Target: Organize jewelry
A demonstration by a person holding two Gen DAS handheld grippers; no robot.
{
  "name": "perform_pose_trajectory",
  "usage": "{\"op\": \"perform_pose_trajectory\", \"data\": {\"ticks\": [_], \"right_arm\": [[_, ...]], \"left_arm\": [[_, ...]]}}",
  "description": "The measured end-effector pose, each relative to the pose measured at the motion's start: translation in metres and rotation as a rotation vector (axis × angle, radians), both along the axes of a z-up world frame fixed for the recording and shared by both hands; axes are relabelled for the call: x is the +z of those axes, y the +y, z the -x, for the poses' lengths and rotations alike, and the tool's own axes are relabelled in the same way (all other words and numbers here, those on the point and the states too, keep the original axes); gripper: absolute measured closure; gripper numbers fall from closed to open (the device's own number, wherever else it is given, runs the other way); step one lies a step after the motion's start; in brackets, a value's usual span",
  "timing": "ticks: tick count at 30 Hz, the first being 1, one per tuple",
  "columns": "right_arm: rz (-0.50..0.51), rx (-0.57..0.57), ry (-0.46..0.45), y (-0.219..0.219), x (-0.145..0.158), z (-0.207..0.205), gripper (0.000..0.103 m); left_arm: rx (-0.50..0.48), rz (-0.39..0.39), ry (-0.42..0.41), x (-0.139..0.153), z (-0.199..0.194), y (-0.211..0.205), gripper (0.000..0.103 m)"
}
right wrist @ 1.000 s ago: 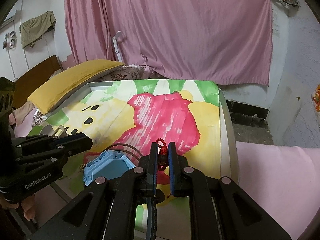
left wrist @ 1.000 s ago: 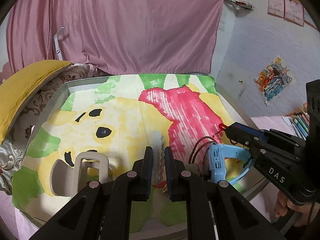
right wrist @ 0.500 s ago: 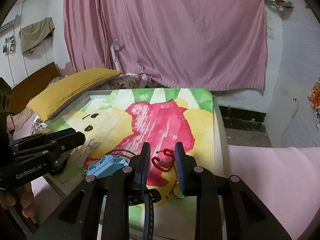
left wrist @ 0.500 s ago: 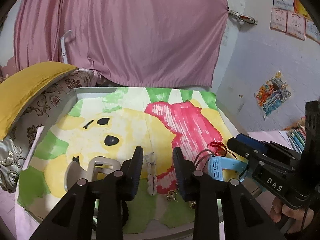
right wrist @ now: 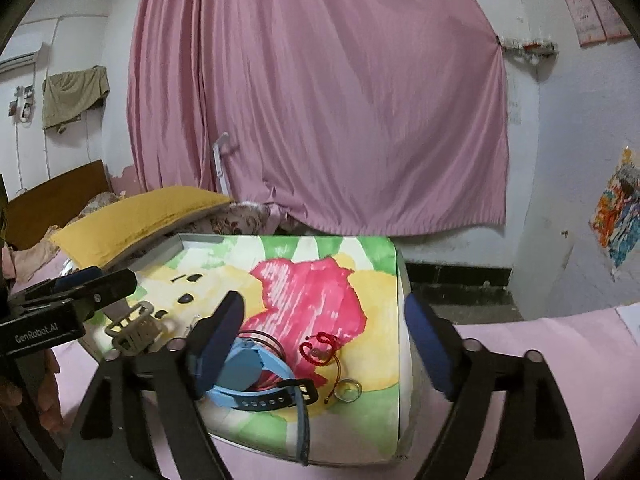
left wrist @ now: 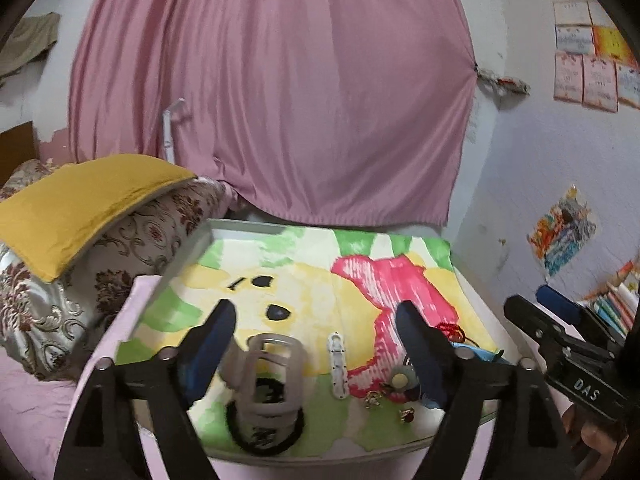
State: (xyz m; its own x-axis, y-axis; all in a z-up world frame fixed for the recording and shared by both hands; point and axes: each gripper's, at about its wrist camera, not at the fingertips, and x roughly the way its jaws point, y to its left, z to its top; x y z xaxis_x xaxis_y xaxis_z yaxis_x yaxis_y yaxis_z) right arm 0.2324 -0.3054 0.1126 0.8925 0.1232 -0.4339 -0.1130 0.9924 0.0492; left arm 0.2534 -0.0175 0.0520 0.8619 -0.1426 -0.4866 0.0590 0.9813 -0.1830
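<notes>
Jewelry lies along the near edge of a tray (left wrist: 208,236) lined with a painted cartoon sheet. In the left wrist view, a white beaded hair clip (left wrist: 337,366), a grey claw clip (left wrist: 272,376), a black hair tie (left wrist: 264,436), small gold earrings (left wrist: 372,399) and a round pendant (left wrist: 399,380) lie there. My left gripper (left wrist: 316,344) is open and empty above them. In the right wrist view, a red bead bracelet (right wrist: 318,352), a blue watch (right wrist: 244,372) and a ring (right wrist: 347,391) lie on the sheet. My right gripper (right wrist: 328,332) is open and empty above them.
A yellow pillow (left wrist: 80,200) on patterned bedding sits left of the tray. A pink curtain (left wrist: 272,100) hangs behind. The tray rests on a pink bedsheet (right wrist: 540,344). Coloured pencils (left wrist: 616,304) lie at the far right.
Both grippers opened wide and pulled back and up. The left let go of the white hair clip; the right let go of the red bracelet. Both pieces now lie on the sheet.
</notes>
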Motion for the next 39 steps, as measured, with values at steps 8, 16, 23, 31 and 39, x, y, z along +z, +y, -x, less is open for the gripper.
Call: {"op": "perform_pose_trajectory", "data": {"ticks": [8,16,23,31,39], "right_arm": [[0.015,0.007,-0.064,0.008,0.009,0.027,0.004],[0.005,-0.003,-0.061,0.009,0.012,0.061,0.003],[-0.007,-0.007,-0.046,0.008,0.012,0.099,0.003],[-0.021,-0.019,-0.047,0.005,0.007,0.131,0.002],[-0.016,-0.047,-0.056,0.001,-0.003,0.160,0.002]], "left_arm": [[0.015,-0.045,-0.045,0.007,0.032,0.010,0.004],[0.019,-0.063,-0.080,0.009,0.067,0.018,0.001],[0.010,-0.067,-0.101,0.012,0.101,0.023,0.001],[0.014,-0.074,-0.112,0.010,0.135,0.028,0.001],[0.022,-0.082,-0.129,0.003,0.162,0.032,0.001]]}}
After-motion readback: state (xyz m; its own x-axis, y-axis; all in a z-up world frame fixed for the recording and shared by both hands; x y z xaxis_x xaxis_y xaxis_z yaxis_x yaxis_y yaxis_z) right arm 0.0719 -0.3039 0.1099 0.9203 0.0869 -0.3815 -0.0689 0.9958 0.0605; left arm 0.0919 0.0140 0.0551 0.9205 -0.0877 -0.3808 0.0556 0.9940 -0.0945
